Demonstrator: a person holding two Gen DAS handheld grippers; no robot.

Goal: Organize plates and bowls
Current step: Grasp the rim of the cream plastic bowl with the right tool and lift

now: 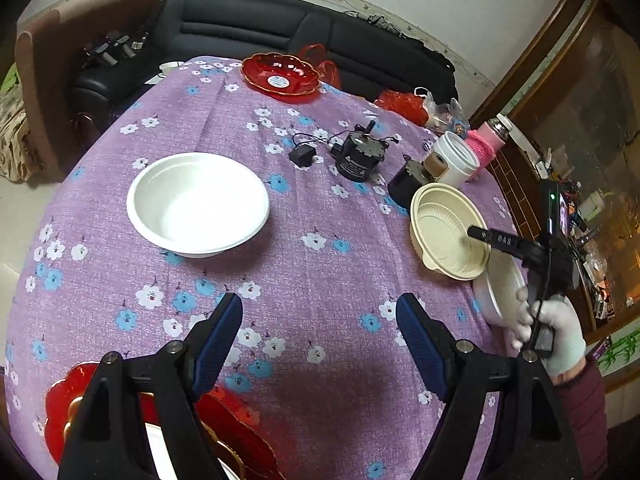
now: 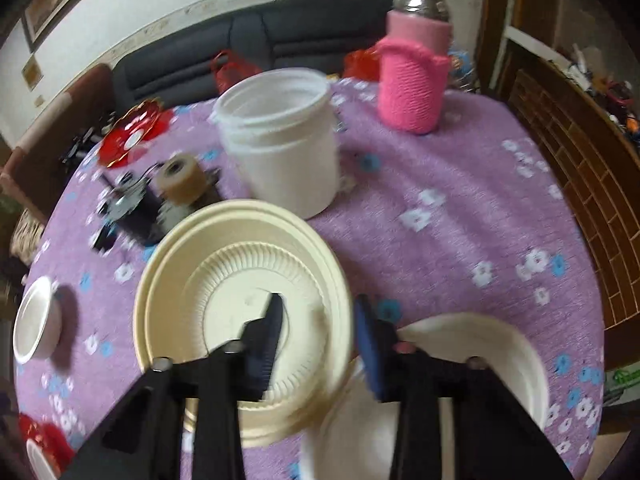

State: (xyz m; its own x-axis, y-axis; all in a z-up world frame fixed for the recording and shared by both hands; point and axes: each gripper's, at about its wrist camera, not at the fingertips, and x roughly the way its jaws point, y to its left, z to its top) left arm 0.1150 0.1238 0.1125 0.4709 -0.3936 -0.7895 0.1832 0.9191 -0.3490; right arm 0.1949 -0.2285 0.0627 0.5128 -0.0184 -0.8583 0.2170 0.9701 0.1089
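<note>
Cream bowl [image 2: 240,280], empty, sits rim-pinched in the right hand-held gripper [image 2: 320,316]; left hand-held gripper [image 1: 320,312] gapes wide.

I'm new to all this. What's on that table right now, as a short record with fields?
Table: purple flowered cloth
Left claw: open, empty, over the cloth
Right claw: astride the cream bowl rim; grip unclear in blur
White bowl: mid-table, empty
Second white bowl: beside the cream bowl
Far red plate: far edge
Near red plate: near edge
Clutter: white jar, pink-sleeved bottle
</note>
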